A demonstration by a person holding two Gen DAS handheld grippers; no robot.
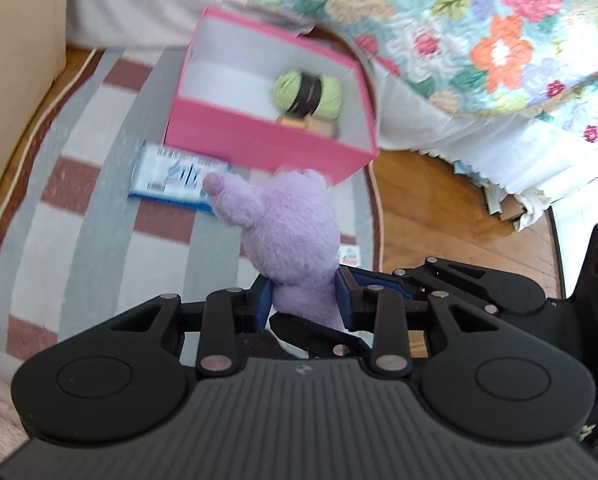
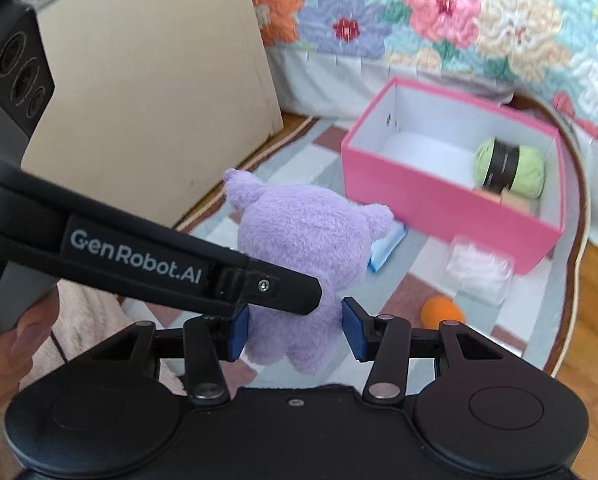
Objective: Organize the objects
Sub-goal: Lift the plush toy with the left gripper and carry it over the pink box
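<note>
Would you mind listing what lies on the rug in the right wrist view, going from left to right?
Purple plush toy held in the grippers, then the blue packet peeking out beside it, then the orange ball, then the clear plastic tub, with the pink box behind them.

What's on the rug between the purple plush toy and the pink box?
In the left wrist view, a blue-and-white packet lies on the rug between the purple plush toy and the pink box.
</note>
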